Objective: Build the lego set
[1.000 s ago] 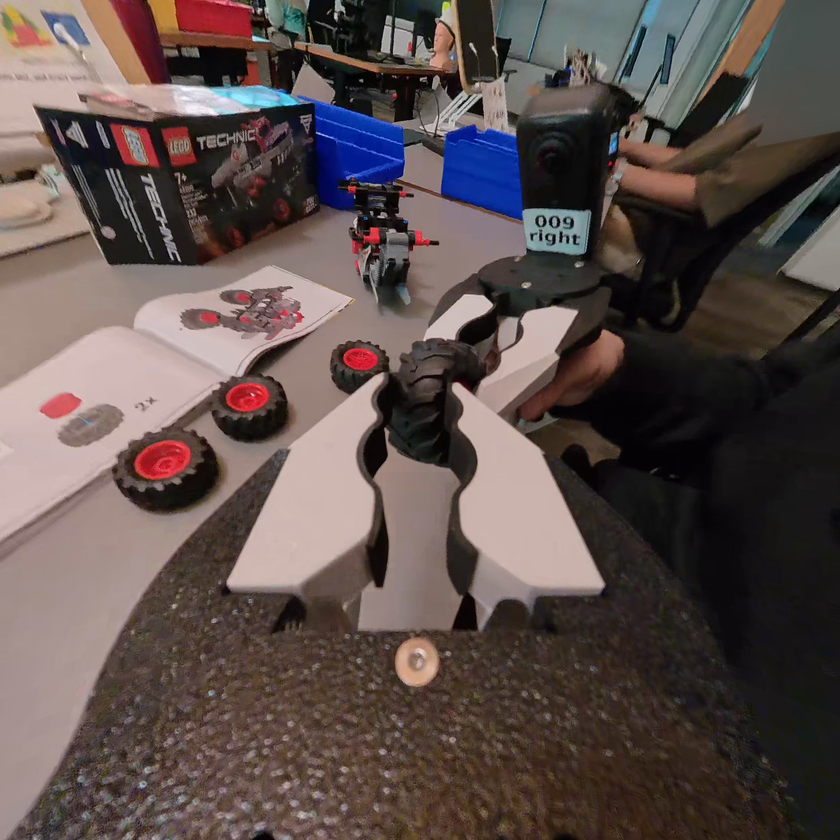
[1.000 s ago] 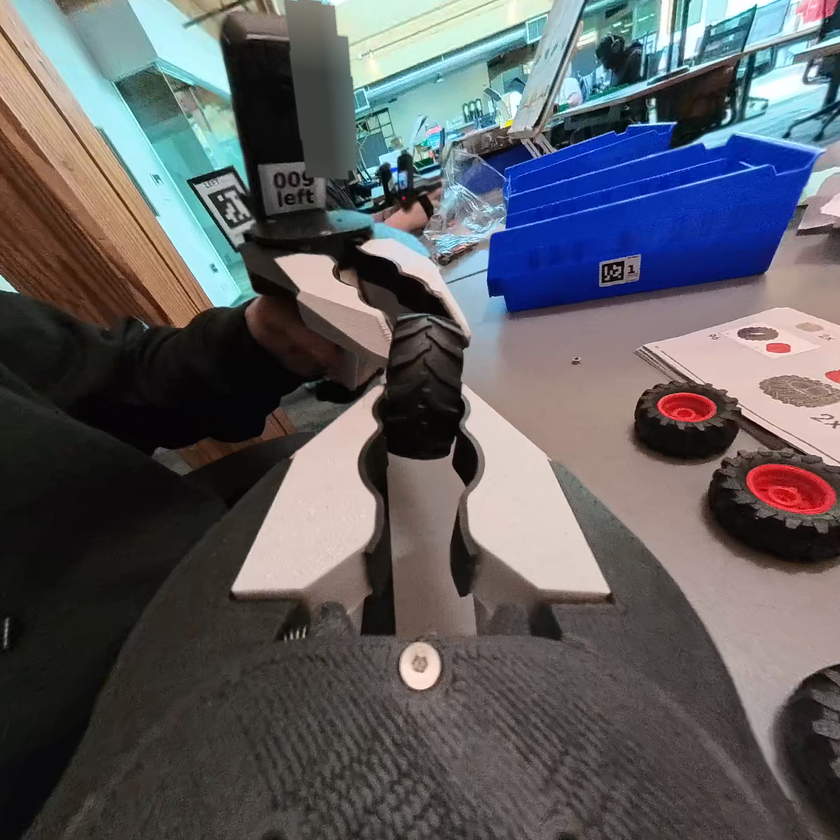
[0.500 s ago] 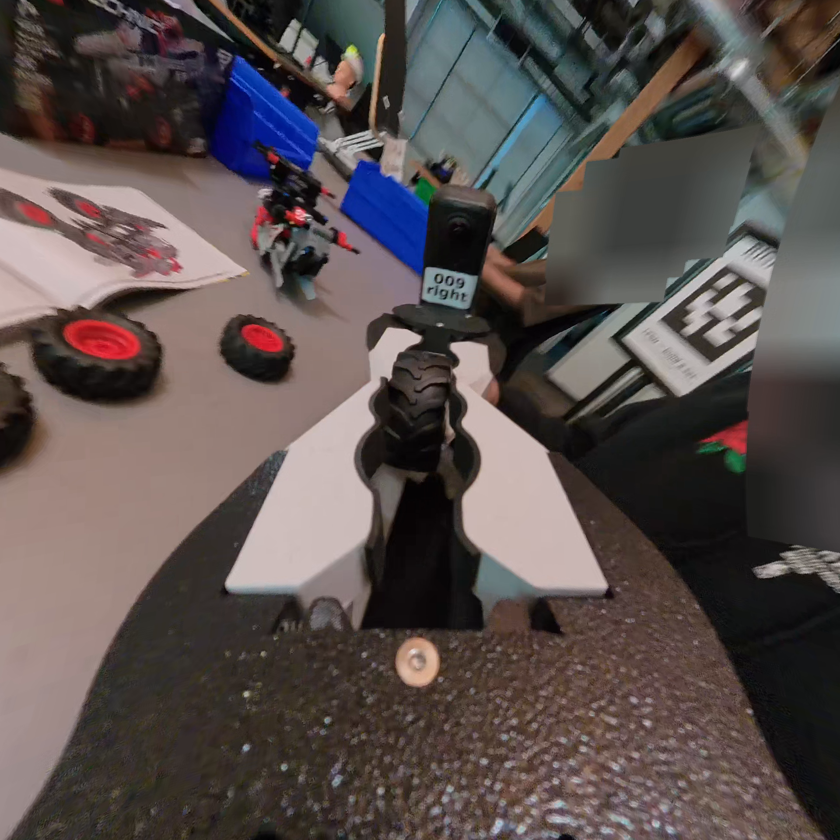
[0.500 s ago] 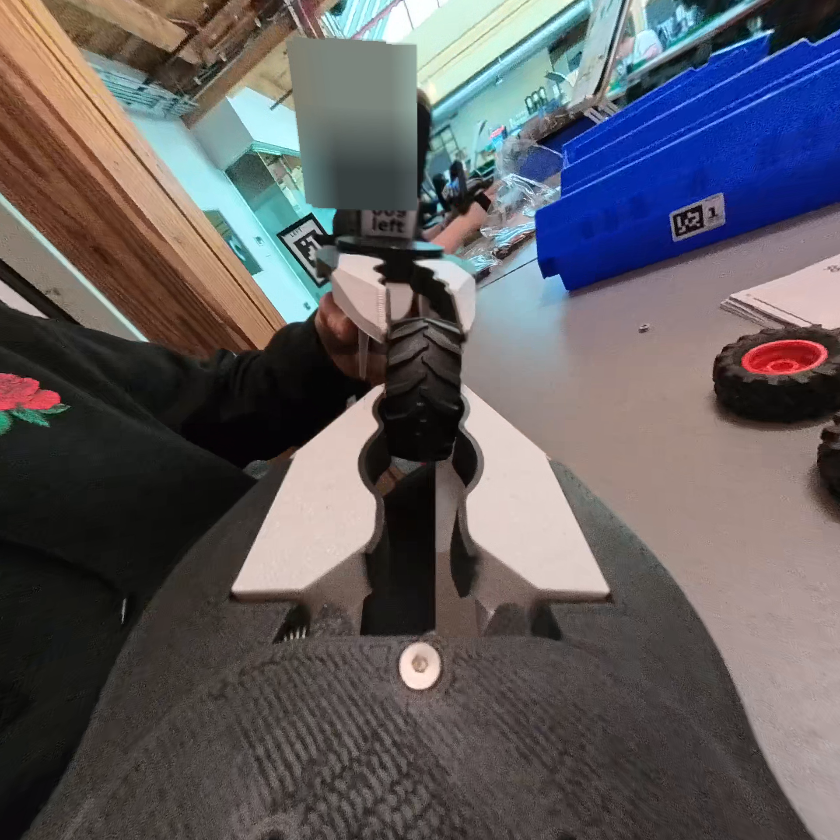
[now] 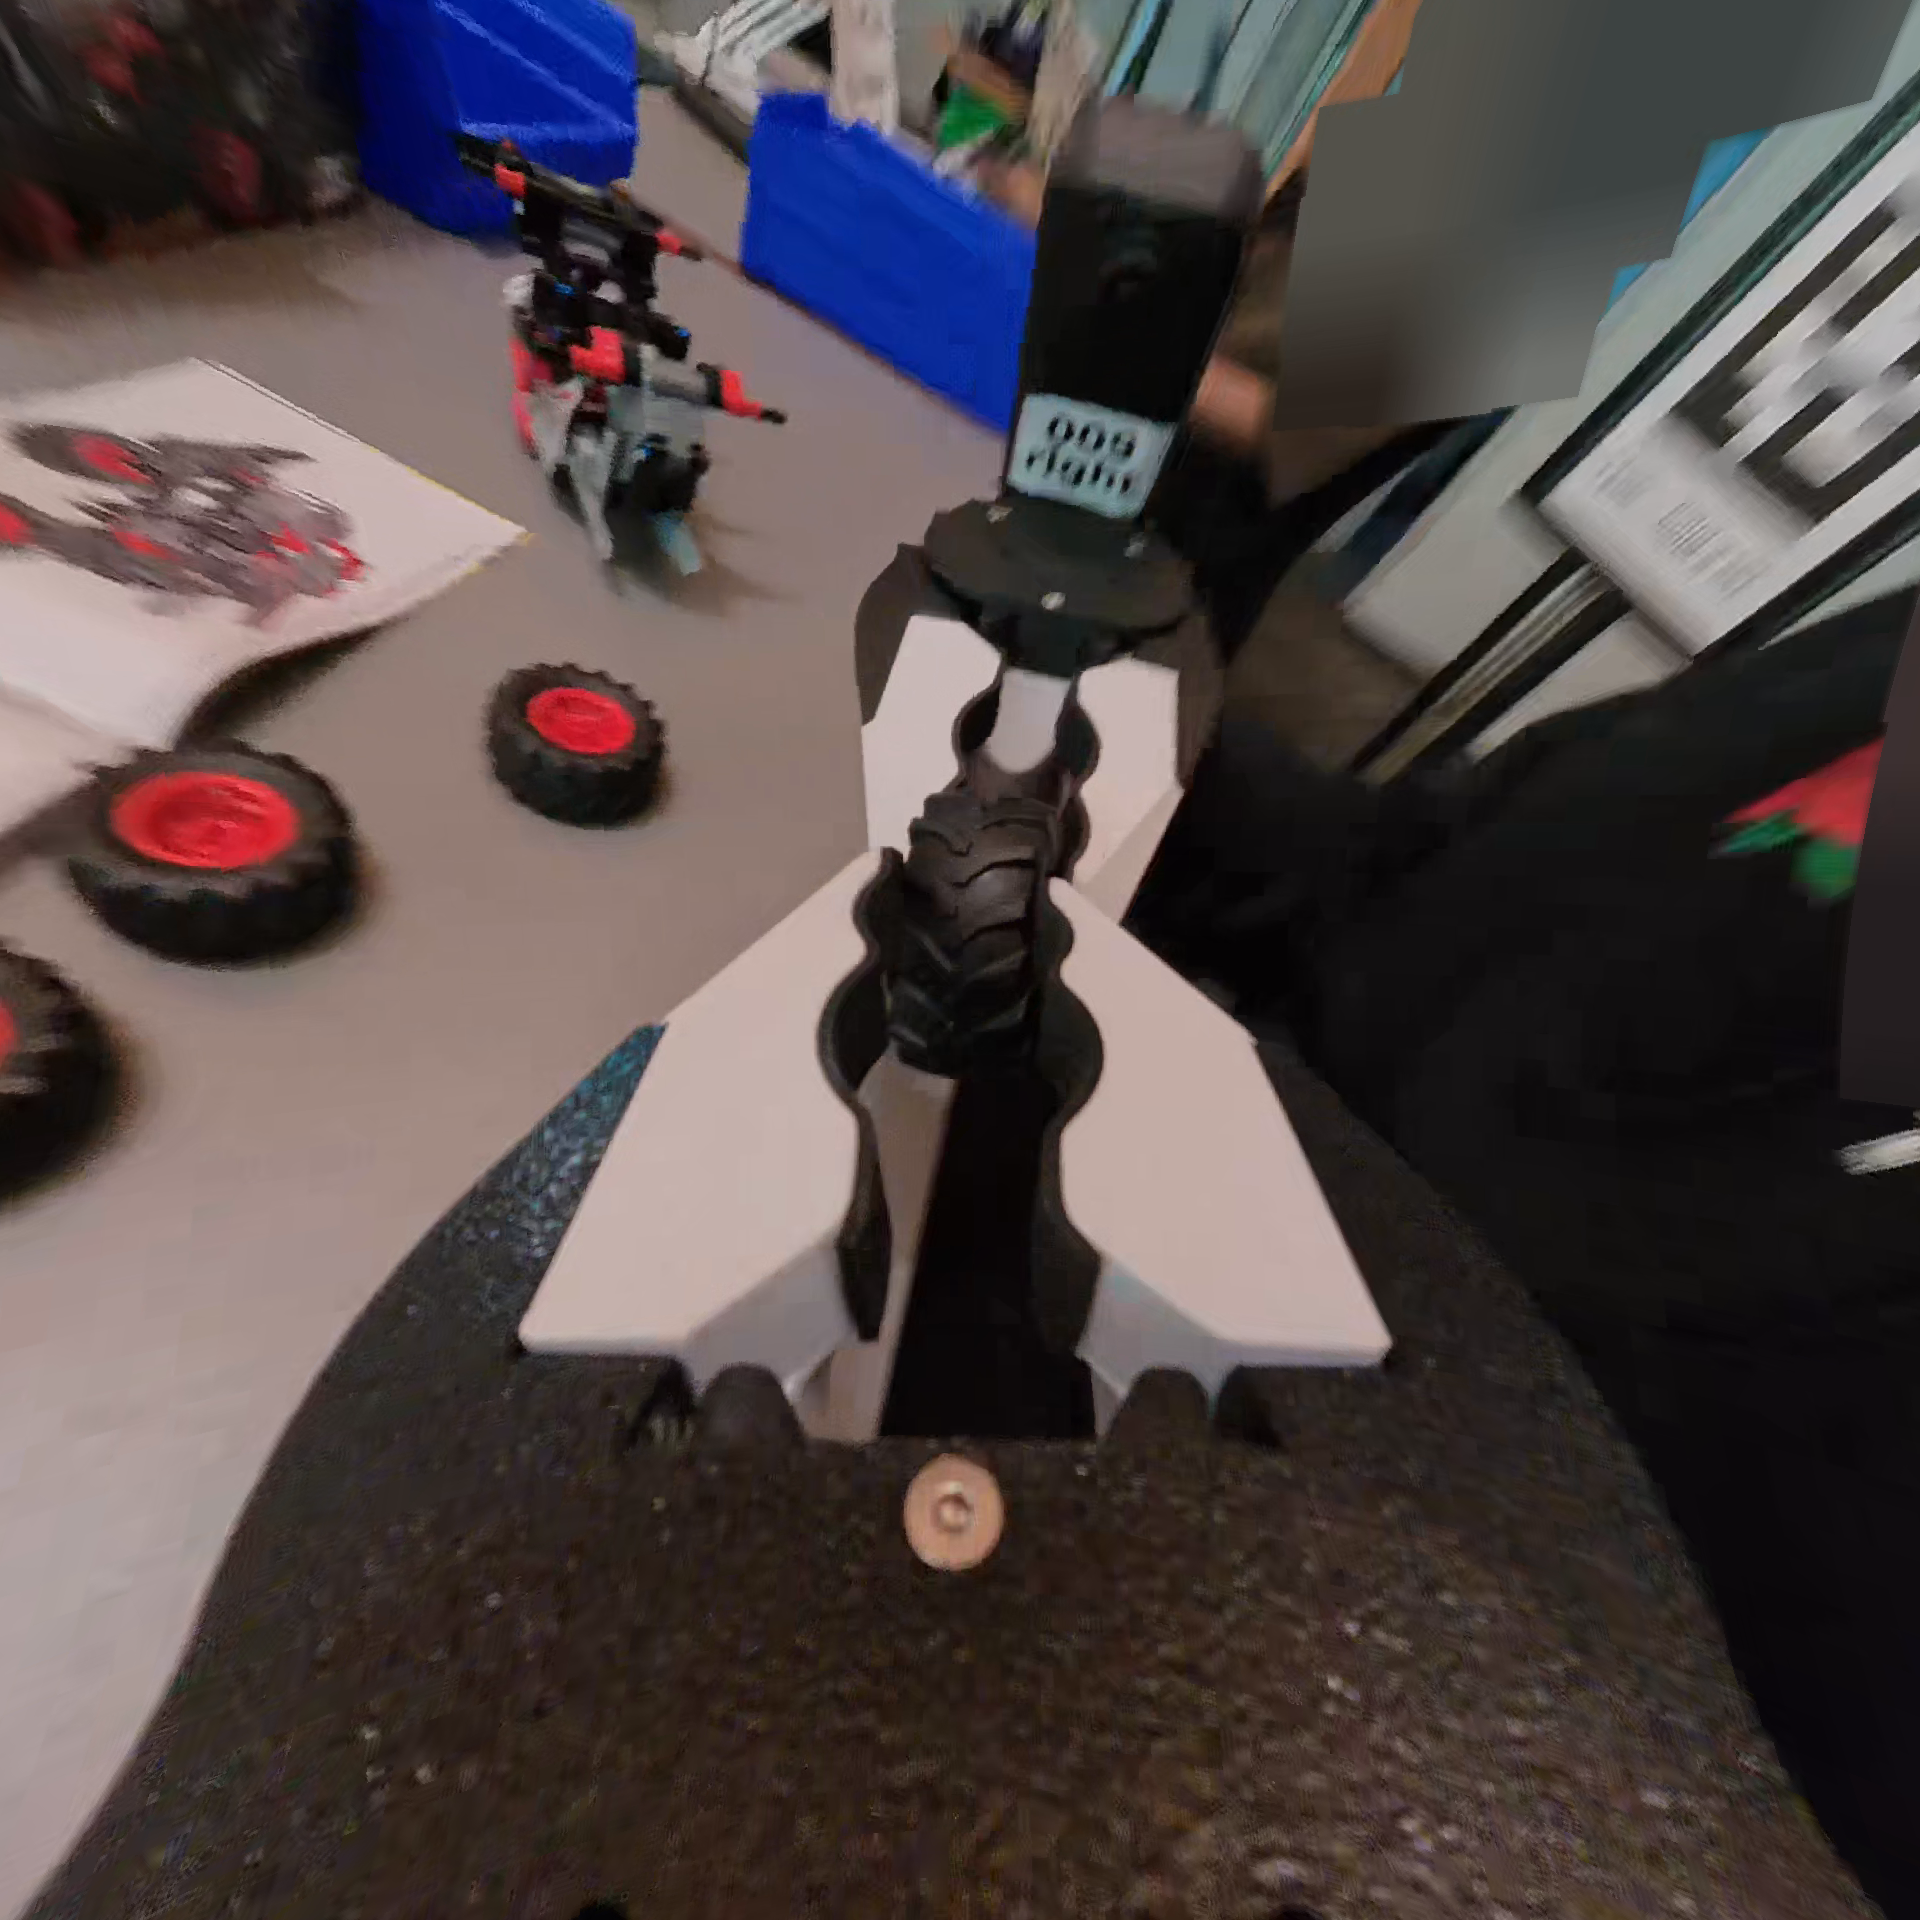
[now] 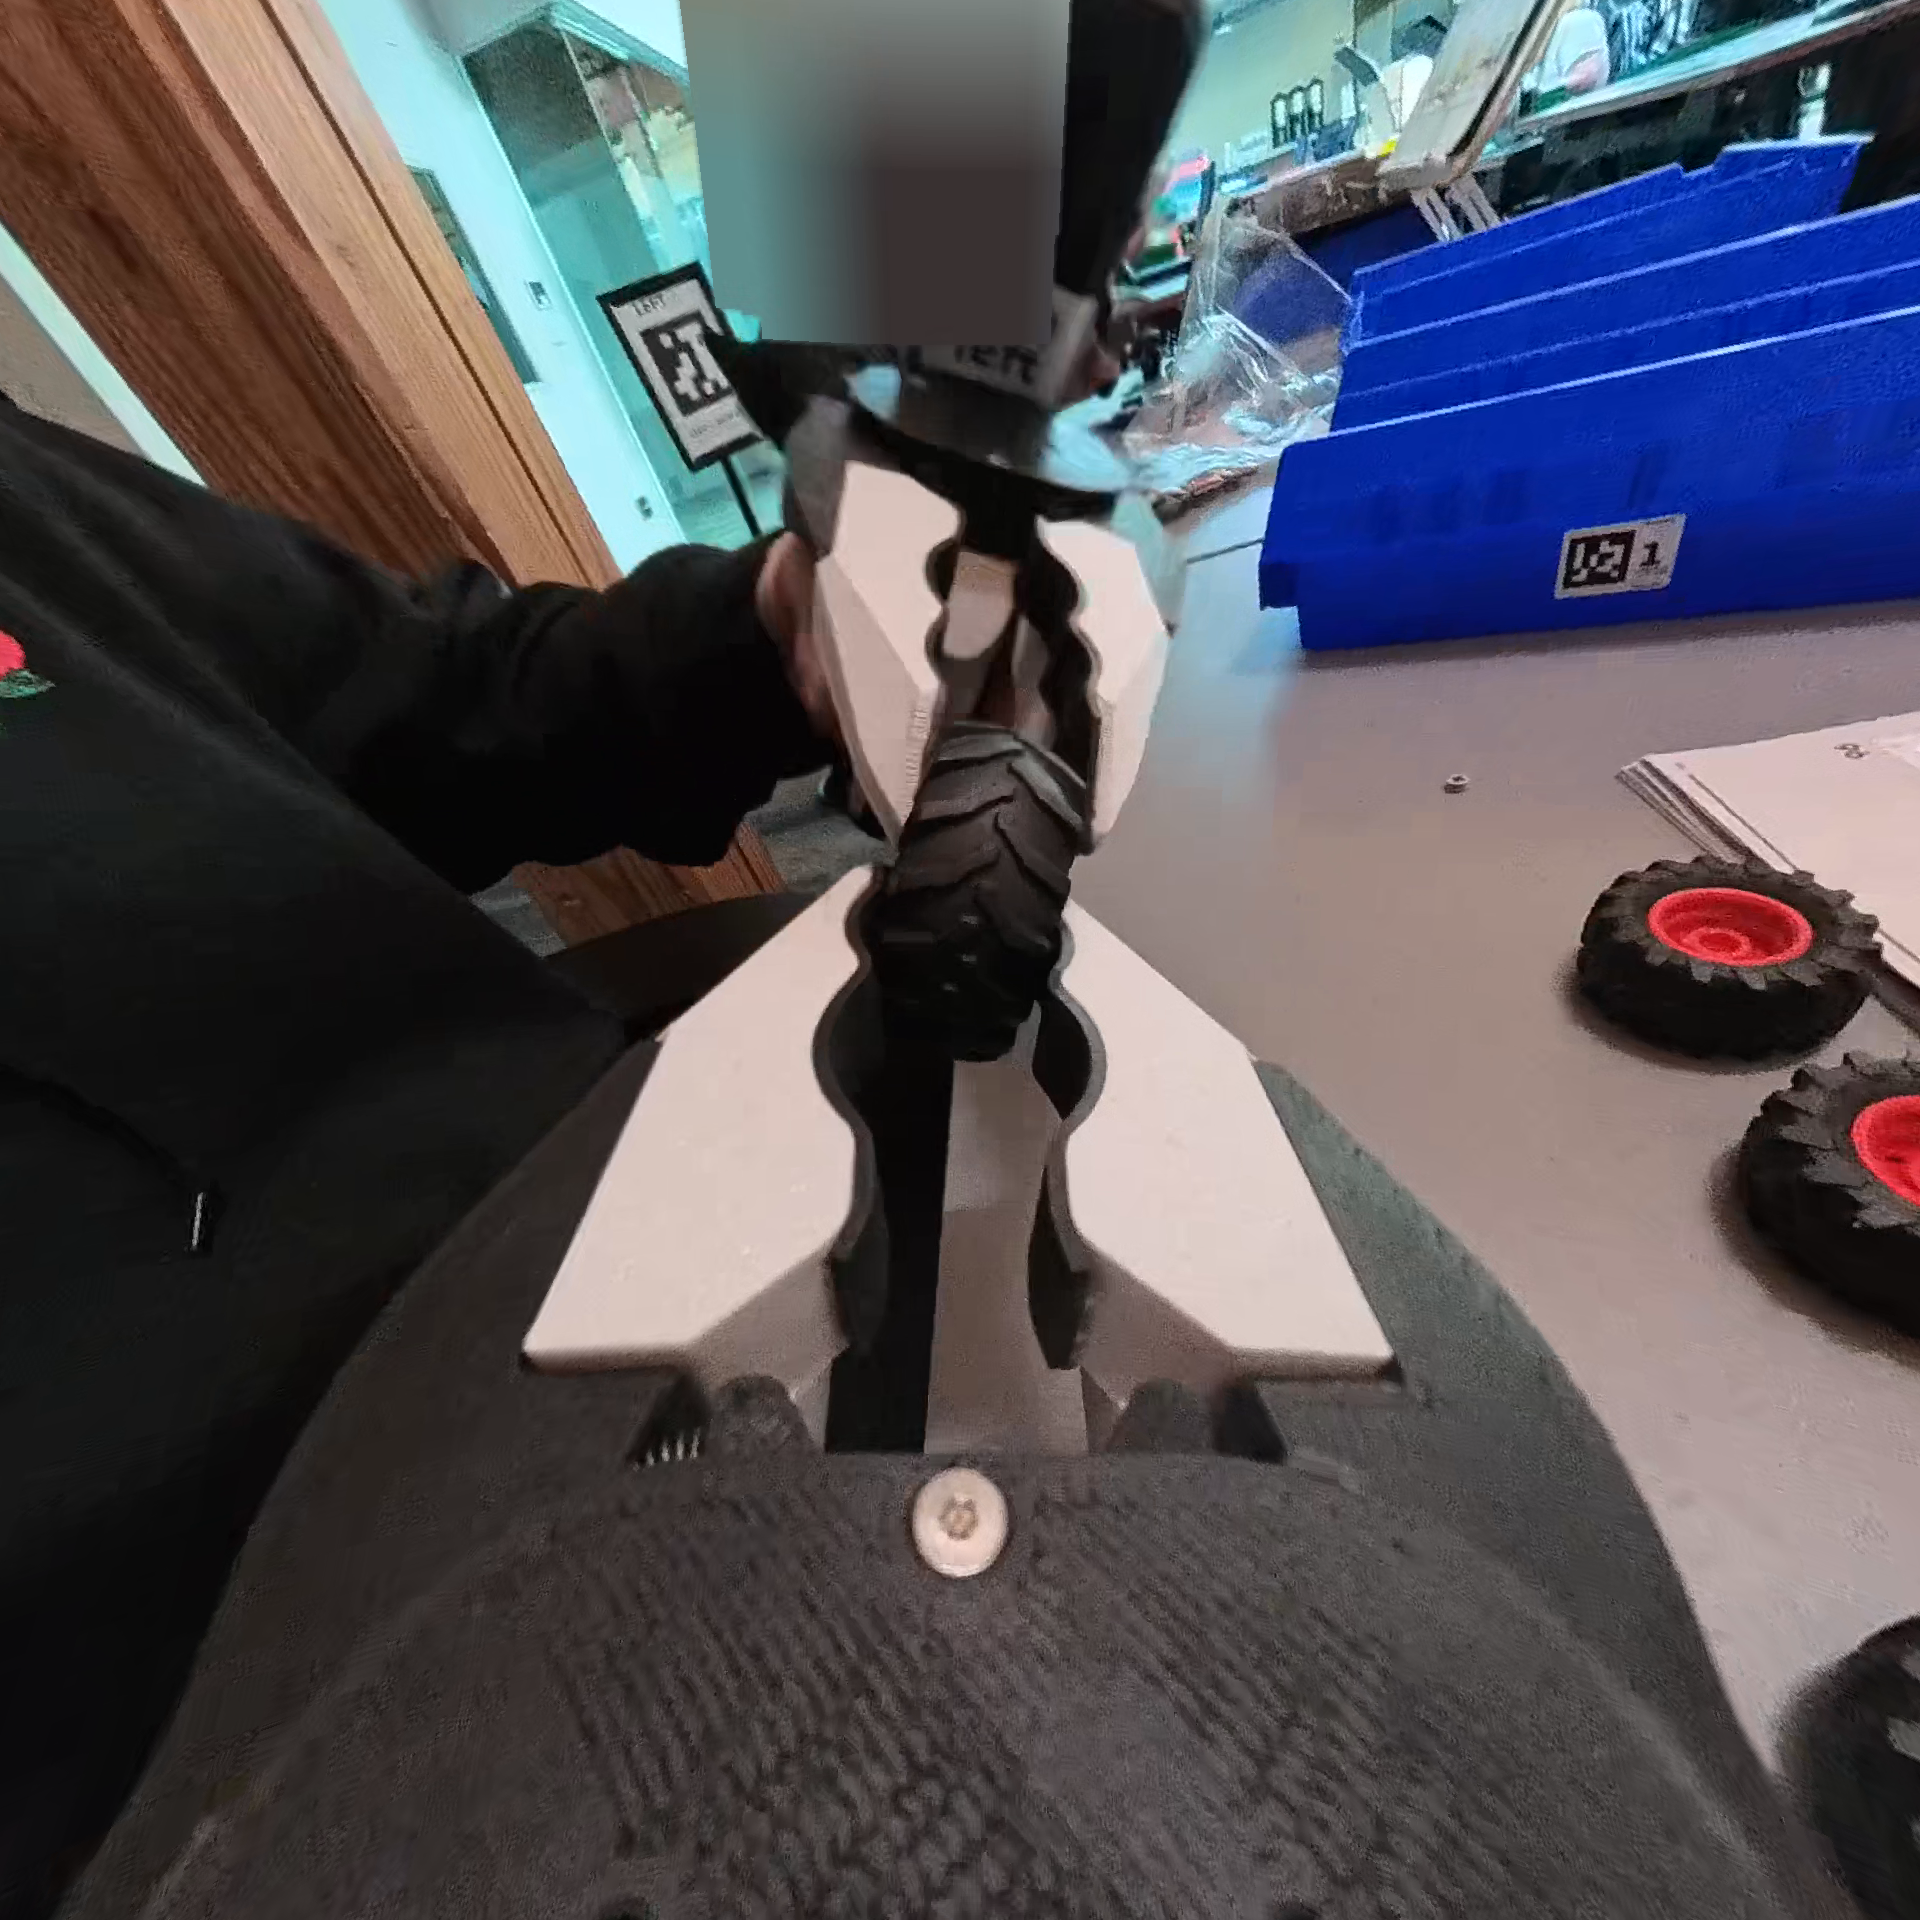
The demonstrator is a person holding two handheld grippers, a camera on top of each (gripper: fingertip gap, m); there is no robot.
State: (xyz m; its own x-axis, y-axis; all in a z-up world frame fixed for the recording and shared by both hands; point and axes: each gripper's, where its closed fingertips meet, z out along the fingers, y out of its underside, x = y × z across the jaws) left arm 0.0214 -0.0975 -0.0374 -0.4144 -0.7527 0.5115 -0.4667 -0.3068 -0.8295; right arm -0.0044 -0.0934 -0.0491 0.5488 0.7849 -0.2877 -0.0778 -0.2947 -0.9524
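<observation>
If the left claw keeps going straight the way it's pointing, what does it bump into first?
The black tire already sits between its fingertips, and right behind that is the right claw, facing it from the other side. Depth is hard to judge, but they look nearly touching.

Knobbly matt rubber tyre (image 5: pixel 971 935), smooth grey table (image 5: pixel 312 1195), glossy blue plastic bins (image 6: pixel 1621 416), paper booklet (image 5: pixel 208 540)

Soft, even indoor light fills both views. The left wrist view is smeared by motion blur: the wheels (image 5: pixel 575 744), lego model (image 5: pixel 613 353) and blue bins (image 5: pixel 883 229) beyond the tire (image 5: pixel 966 935) look streaky. The right wrist view is sharper around its tire (image 6: pixel 971 894). Wide-angle bending curves both frames' edges.
</observation>
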